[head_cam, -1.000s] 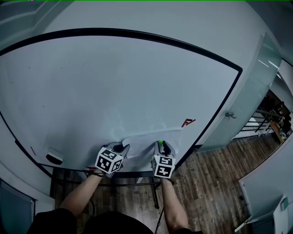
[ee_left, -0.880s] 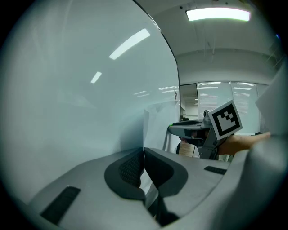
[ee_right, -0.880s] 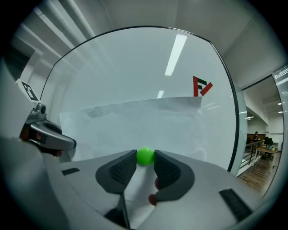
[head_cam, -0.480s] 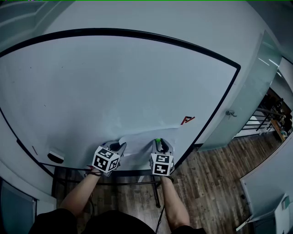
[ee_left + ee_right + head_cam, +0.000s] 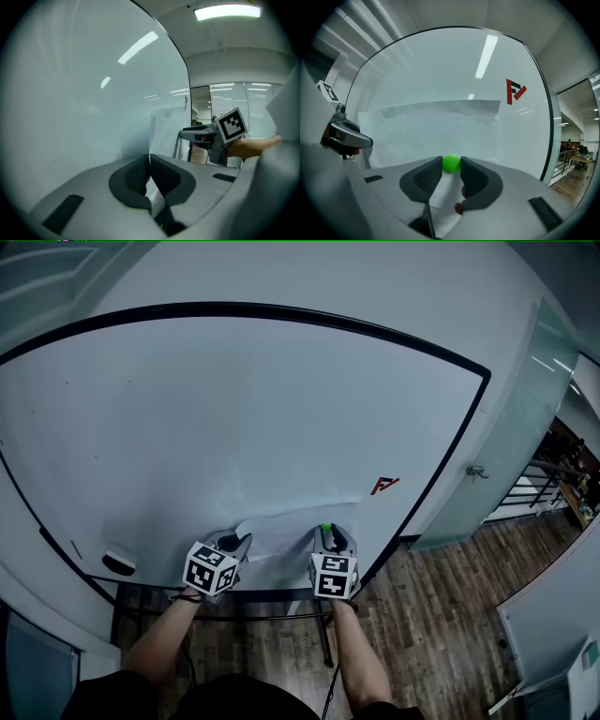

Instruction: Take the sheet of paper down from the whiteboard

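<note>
A white sheet of paper [image 5: 286,526] lies against the lower part of the whiteboard [image 5: 234,409]. Its left end curls away from the board. My left gripper [image 5: 234,542] is shut on that left edge; in the left gripper view the sheet [image 5: 166,133] runs out from between the closed pads [image 5: 136,176]. My right gripper [image 5: 326,532] sits at the sheet's lower right, shut on a round green magnet [image 5: 451,162] that rests on the paper [image 5: 440,131]. The magnet [image 5: 324,527] shows as a green dot in the head view.
A red logo mark [image 5: 384,486] is on the board right of the sheet. An eraser [image 5: 119,562] rests at the board's lower left. The board's black frame [image 5: 469,427] and a glass door with a handle [image 5: 476,472] stand to the right, above wooden floor [image 5: 441,615].
My left gripper has drifted left with the paper's edge, and the sheet's left end has peeled further off the board. The right gripper has stayed on the green magnet.
</note>
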